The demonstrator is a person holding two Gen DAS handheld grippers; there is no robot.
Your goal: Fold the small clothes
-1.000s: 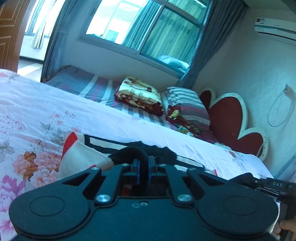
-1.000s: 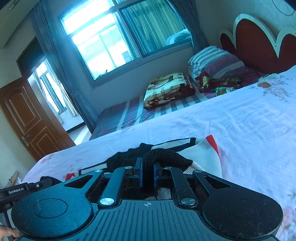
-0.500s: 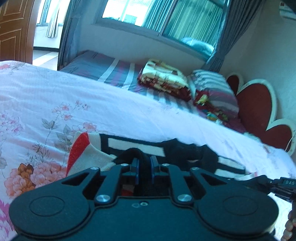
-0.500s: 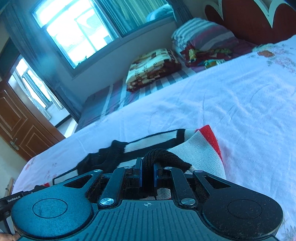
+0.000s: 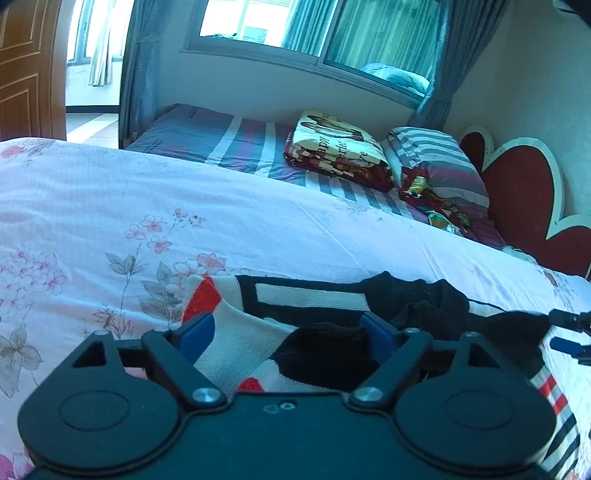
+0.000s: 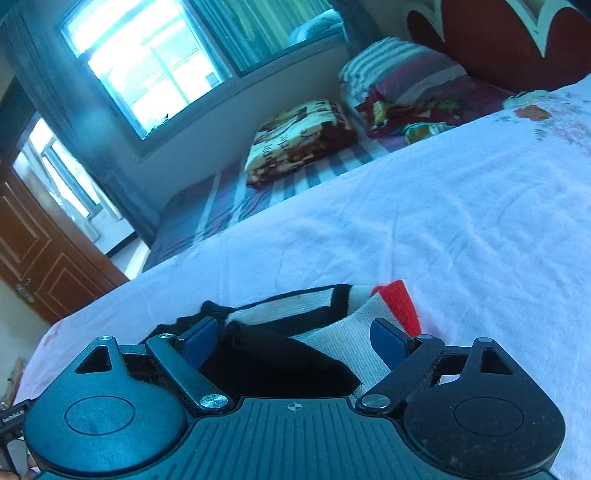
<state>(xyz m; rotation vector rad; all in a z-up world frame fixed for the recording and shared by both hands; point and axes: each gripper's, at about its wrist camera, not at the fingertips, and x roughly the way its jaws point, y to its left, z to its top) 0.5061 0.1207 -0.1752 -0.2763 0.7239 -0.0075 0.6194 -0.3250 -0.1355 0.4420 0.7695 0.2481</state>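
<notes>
A small knitted garment (image 5: pixel 310 299), white with black bands, red patches and a black ribbed edge, lies folded on the floral bedsheet (image 5: pixel 110 206). My left gripper (image 5: pixel 286 328) hovers over its left part, jaws opening wide; the cloth lies loose between the blue pads (image 5: pixel 197 328), which do not press it. In the right wrist view the same garment (image 6: pixel 347 332) lies under my right gripper (image 6: pixel 295 334), whose jaws are also opening, the black edge slack between its pads (image 6: pixel 386 336). The right gripper's tip (image 5: pixel 569 332) shows at the left view's right edge.
Beyond the near bed is a second bed with a striped sheet (image 5: pixel 221 144), a folded patterned blanket (image 5: pixel 340 147) and striped pillows (image 5: pixel 439 166). A red heart-shaped headboard (image 5: pixel 517 192) stands at right, a window (image 5: pixel 314 26) behind, a wooden door (image 5: pixel 26 70) at left.
Both grippers were shut on the garment's black edge and carried it forward and down onto the bed. Now both have sprung open and the cloth lies released between their pads.
</notes>
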